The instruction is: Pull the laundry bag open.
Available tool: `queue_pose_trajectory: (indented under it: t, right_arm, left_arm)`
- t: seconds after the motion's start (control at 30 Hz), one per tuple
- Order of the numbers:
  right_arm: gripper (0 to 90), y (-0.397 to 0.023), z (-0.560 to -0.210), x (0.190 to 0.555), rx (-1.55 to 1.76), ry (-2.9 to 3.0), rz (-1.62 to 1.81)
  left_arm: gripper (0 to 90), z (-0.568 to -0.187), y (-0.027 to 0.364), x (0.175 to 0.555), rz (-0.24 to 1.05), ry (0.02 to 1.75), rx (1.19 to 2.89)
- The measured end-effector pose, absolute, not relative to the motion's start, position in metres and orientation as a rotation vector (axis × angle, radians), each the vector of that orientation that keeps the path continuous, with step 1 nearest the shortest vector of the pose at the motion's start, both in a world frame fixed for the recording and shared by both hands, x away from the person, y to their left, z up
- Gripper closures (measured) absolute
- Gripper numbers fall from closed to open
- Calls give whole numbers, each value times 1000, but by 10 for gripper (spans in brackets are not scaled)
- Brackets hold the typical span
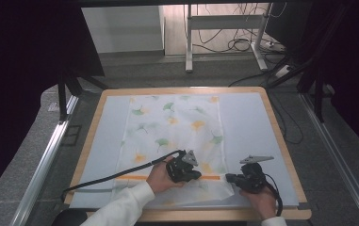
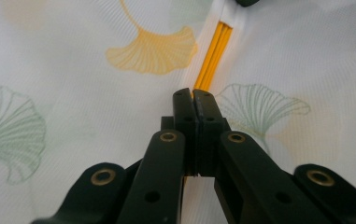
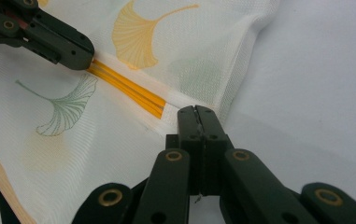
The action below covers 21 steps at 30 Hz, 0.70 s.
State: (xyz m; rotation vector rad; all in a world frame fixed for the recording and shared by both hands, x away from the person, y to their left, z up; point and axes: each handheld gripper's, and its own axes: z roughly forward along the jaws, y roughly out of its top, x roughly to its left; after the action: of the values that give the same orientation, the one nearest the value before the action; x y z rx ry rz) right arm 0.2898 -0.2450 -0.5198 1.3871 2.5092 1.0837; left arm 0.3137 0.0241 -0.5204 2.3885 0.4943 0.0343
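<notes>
Bag (image 1: 175,136) flat on mat (image 1: 248,127), mid-bench (image 1: 281,141), yellow zip (image 2: 213,60) near front edge. Left tool (image 1: 183,170) clenched on zip line. Right tool (image 1: 233,179) clenched at zip's end, bag's right edge.

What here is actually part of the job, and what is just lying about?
In the job:
- leaf-print pouch
- its orange zipper
- left gripper, fingers shut at the zipper
- right gripper, fingers shut at the pouch's edge

Lying about:
- white mat
- cables on the floor
- table leg frame
</notes>
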Motion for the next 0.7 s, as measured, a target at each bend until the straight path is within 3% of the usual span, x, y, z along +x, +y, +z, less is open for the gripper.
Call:
queue_pose_trajectory:
  t: [0.7]
  right_arm:
    - [896, -245, -520, 290, 1380, 2508, 1085]
  left_arm:
    - [896, -521, 46, 311, 44, 522, 2383]
